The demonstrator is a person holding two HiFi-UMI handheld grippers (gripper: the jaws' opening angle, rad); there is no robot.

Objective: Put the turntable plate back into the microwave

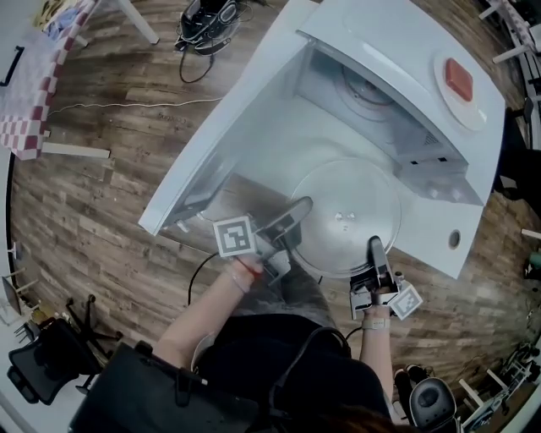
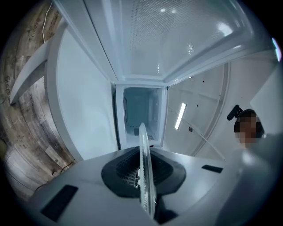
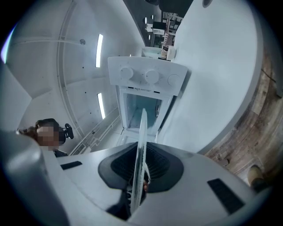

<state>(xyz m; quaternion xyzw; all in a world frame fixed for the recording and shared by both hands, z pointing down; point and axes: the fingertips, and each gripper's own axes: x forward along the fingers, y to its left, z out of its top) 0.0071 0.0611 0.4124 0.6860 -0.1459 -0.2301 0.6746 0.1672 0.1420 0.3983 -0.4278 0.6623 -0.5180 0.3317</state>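
A round clear glass turntable plate [image 1: 345, 216] hangs level in front of the open white microwave [image 1: 389, 76]. My left gripper [image 1: 296, 211] is shut on its left rim and my right gripper [image 1: 374, 247] is shut on its near right rim. In the left gripper view the plate [image 2: 145, 170] shows edge-on between the jaws, with the microwave cavity [image 2: 140, 115] straight ahead. The plate [image 3: 140, 161] again shows edge-on in the right gripper view, below the microwave's control knobs [image 3: 150, 76]. Inside the cavity a round floor recess [image 1: 365, 89] is visible.
The microwave door [image 1: 224, 118] stands swung open to the left, over a wood floor [image 1: 93, 220]. A white plate with a red block [image 1: 459, 80] lies on the microwave's top. A black device with a cable [image 1: 207, 21] sits on the floor beyond. A checked cloth [image 1: 30, 80] hangs at far left.
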